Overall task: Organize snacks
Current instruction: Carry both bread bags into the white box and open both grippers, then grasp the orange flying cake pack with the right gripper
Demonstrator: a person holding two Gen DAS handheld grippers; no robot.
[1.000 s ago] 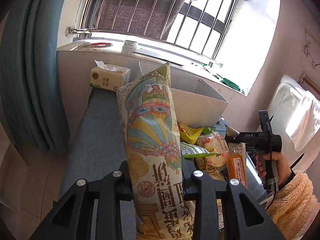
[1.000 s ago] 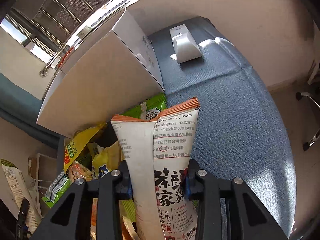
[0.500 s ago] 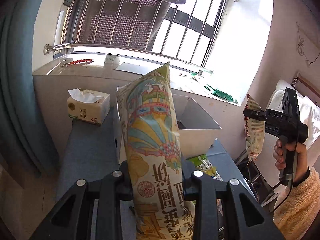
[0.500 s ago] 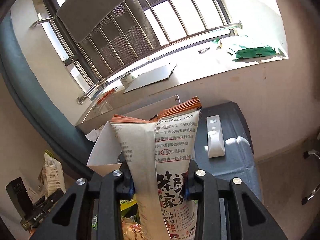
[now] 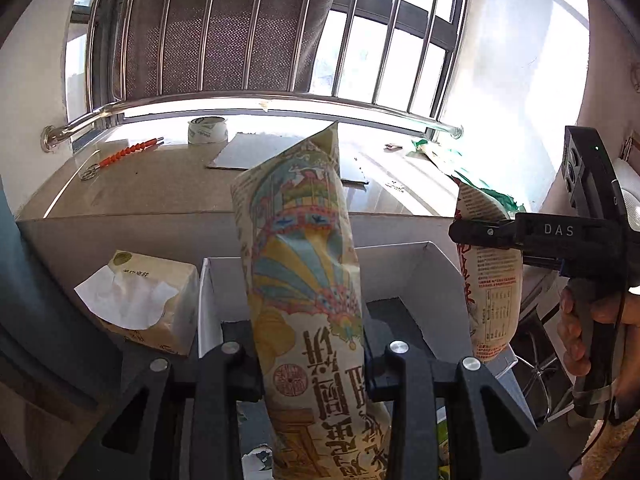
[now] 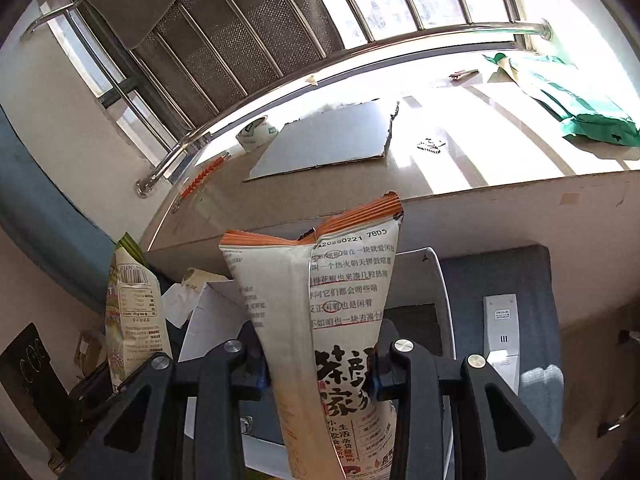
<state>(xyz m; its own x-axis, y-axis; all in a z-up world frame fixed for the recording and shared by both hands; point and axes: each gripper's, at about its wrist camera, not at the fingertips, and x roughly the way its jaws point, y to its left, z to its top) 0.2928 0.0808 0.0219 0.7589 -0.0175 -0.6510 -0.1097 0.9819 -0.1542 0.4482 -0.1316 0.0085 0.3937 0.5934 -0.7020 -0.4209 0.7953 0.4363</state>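
Since a second ago we have lifted both packets off the bench pile and brought them over the white box (image 5: pixel 436 268). Left tongs (image 5: pixel 312 354) clamp the balloon-print packet (image 5: pixel 304 280); right tongs (image 6: pixel 320 360) clamp the orange-topped packet (image 6: pixel 320 304), stamped "7805". Drop-in looks next. The right tool reads "DAS".

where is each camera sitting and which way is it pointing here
Left wrist: on the left tool, facing along its fingers at its colourful snack bag, the white box and the window sill; the person's right hand and right tool show at right.
Right wrist: on the right tool, facing its orange-topped snack bag, the box and sill; the other bag shows at left.
Both share: box, both bags, tape roll, tissue pack.
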